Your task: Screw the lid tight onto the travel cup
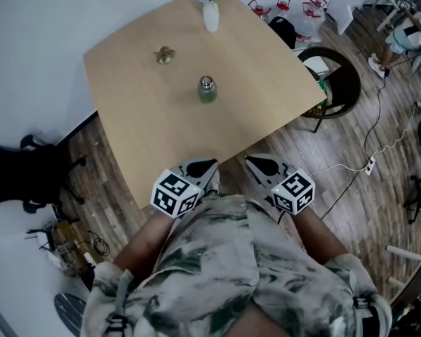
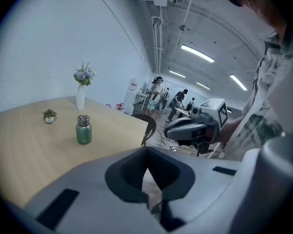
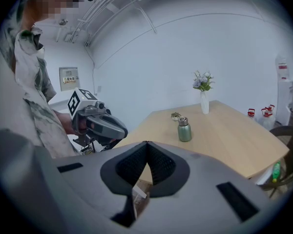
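Nearest, the left hand-held gripper (image 1: 208, 164) and the right hand-held gripper (image 1: 253, 161) sit at the near edge of the counter (image 1: 147, 118), jaws together, nothing held. The green travel cup (image 1: 208, 92) stands upright mid-counter, well apart from both, with the silver lid (image 1: 207, 81) on top. Judged rigid, smooth and probably slippery, easily tipped: clamp the body low, take the lid by its rim.
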{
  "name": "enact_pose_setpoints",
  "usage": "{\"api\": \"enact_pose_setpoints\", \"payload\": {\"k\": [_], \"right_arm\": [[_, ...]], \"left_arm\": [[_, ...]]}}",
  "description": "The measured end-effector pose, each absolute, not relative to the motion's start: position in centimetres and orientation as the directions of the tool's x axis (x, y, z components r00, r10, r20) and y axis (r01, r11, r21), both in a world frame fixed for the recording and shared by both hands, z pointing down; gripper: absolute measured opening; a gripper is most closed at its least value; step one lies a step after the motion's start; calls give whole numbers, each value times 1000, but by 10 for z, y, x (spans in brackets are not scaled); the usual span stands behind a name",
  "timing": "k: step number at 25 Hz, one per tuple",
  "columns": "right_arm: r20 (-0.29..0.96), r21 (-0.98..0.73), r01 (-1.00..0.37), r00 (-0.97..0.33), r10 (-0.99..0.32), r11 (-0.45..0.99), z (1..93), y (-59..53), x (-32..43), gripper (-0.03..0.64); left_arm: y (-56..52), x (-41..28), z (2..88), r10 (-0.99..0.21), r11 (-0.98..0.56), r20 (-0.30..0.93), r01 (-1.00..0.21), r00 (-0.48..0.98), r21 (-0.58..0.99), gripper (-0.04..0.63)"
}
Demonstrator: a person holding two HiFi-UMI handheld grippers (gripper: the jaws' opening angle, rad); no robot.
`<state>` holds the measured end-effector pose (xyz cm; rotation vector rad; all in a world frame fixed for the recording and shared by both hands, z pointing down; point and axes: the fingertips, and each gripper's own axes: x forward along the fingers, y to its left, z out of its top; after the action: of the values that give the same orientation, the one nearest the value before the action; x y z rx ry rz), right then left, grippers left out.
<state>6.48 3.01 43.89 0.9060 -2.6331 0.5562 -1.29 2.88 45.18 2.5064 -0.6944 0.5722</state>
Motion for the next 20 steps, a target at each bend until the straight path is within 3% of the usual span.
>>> {"api": "enact_pose_setpoints", "payload": {"k": [20], "right_arm": [[415, -255, -632, -755, -507, 732, 443, 45, 60, 20]], "left_arm": [[40, -15, 457, -348, -767, 514, -553, 784, 325, 21]]}}
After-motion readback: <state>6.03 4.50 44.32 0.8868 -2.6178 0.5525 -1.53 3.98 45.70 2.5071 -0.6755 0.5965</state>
